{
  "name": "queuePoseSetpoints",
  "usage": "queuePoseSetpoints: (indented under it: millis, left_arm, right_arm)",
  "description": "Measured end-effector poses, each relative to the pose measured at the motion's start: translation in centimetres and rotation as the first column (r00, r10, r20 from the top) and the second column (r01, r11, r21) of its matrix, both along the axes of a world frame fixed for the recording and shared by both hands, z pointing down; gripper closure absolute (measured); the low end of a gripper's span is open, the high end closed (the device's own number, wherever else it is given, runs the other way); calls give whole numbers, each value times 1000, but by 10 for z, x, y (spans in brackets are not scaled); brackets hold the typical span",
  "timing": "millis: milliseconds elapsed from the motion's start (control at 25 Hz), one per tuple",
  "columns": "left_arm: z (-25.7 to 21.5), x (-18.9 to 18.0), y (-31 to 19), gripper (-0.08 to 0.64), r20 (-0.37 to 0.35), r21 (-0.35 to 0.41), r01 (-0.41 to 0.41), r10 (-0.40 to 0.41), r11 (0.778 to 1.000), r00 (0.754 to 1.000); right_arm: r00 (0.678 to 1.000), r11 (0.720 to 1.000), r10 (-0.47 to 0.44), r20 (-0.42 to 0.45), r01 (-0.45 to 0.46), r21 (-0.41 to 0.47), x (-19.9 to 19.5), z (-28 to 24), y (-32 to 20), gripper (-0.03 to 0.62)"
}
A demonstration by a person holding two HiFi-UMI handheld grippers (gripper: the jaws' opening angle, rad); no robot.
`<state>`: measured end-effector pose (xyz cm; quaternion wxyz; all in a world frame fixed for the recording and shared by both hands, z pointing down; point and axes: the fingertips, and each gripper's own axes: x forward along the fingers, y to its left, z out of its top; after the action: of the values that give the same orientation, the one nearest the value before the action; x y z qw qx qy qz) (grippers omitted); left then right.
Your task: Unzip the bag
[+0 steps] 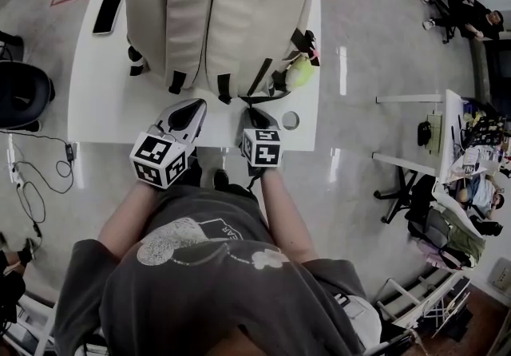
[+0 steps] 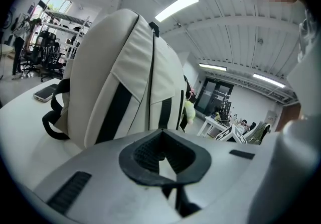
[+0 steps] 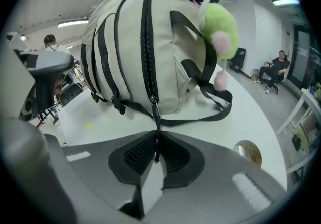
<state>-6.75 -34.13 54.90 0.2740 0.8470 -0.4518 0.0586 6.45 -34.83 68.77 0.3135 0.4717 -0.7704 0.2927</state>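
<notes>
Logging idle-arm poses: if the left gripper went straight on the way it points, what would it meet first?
Probably the cream fabric backpack with black straps, right ahead of the left gripper; only white table seems to lie between, though depth is unclear.

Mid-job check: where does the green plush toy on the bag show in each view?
Head view: green plush toy at the backpack's lower right corner.
Left gripper view: small, just right of the backpack, mid-frame.
Right gripper view: large, upper right, up and right of the zipper pull held by the right gripper.
Shared landmark: the backpack.
</notes>
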Motion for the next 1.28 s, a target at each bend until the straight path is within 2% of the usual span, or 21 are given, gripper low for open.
queuePoseSetpoints:
  millis: [200,360,520,800,1000,1280]
  left_arm:
    - [-2,1,10,554,3,-2,21,-21,1000,1000]
    - [-5,3,19,554,8,8,33,-33,999,999]
    - [-10,7,30,554,15,20,42,-42,999,999]
    - [-23,24,60,554,34,50,53,-54,997,998]
    - [-38,39,88,554,52,82,76,-80,994,995]
    - [-42,50,141,554,85,81,144,-151,986,985]
  right_arm:
    - [1000,1000,4,28,-3,-19,0,-1,1,563]
    - [996,1000,4,90,-2,-22,-3,-7,8,558]
    - [994,1000,-13,106,14,-10,3,-13,24,521]
    - [987,996,-9,158,-5,87,27,-51,41,509]
    - [972,981,-8,234,-38,192,49,-101,55,522]
    - [944,961,-87,317,-4,275,70,-138,88,571]
